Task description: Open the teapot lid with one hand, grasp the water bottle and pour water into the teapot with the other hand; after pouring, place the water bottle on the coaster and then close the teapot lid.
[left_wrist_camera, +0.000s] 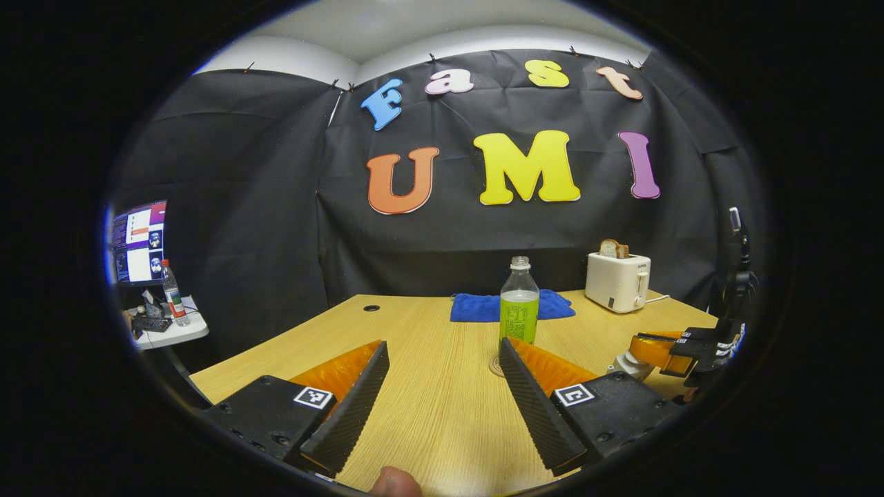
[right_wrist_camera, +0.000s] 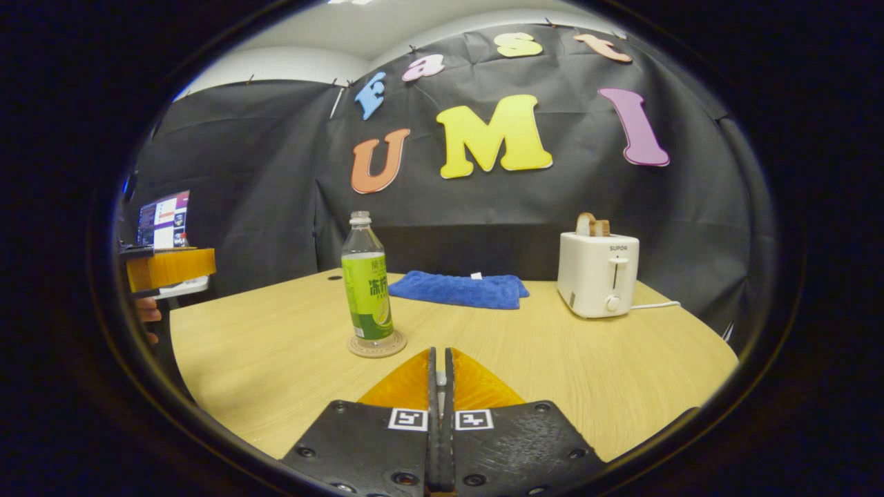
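A clear water bottle (left_wrist_camera: pixel 519 300) with a green label and no cap stands upright on a round coaster (left_wrist_camera: pixel 494 366) in the left gripper view. My left gripper (left_wrist_camera: pixel 443 345) is open, its fingers wide apart just short of the bottle, and holds nothing. At the right edge a white teapot part (left_wrist_camera: pixel 630 363) peeks out under my right gripper (left_wrist_camera: pixel 646 348). In the right gripper view, my right gripper (right_wrist_camera: pixel 440 353) is shut on a small pale piece that looks like the lid's knob. The bottle (right_wrist_camera: pixel 368 283) and coaster (right_wrist_camera: pixel 376 345) lie ahead to its left.
A white toaster (left_wrist_camera: pixel 617 279) with bread and a blue cloth (left_wrist_camera: pixel 483 307) sit at the back of the wooden table (left_wrist_camera: pixel 428 414). A side table (left_wrist_camera: pixel 173 333) with a monitor and a bottle stands far left. My left gripper (right_wrist_camera: pixel 193 266) and a hand (right_wrist_camera: pixel 147 310) are at the left edge.
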`<state>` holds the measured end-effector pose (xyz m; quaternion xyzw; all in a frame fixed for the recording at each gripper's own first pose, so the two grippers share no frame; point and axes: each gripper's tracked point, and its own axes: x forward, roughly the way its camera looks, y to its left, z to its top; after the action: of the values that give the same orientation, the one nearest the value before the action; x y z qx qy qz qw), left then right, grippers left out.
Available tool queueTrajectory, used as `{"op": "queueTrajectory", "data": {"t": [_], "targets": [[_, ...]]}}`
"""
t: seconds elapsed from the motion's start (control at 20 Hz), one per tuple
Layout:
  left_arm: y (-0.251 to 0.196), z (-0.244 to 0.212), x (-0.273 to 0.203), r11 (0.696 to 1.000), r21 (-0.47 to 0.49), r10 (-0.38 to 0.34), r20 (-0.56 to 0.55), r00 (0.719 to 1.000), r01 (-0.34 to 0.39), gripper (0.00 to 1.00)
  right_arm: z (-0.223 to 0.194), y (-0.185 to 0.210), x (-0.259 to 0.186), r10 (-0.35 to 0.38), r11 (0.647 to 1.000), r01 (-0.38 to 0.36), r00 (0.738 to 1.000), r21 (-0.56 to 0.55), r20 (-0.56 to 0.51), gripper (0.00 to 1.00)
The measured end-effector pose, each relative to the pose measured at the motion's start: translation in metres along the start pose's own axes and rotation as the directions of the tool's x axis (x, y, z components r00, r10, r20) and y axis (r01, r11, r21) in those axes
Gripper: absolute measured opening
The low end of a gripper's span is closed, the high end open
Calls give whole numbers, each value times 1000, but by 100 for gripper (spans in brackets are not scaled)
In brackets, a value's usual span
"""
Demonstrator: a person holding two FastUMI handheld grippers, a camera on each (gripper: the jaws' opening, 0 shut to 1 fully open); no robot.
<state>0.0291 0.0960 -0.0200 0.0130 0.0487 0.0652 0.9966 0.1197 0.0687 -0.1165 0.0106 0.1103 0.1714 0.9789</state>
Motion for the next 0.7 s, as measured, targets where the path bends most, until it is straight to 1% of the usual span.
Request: {"op": "queueTrajectory", "data": {"t": [0.7], "targets": [[1, 3, 2, 1000, 5, -1, 1, 1000, 1, 100, -4, 1, 1, -25, 999, 25, 1000, -36, 9, 0]]}}
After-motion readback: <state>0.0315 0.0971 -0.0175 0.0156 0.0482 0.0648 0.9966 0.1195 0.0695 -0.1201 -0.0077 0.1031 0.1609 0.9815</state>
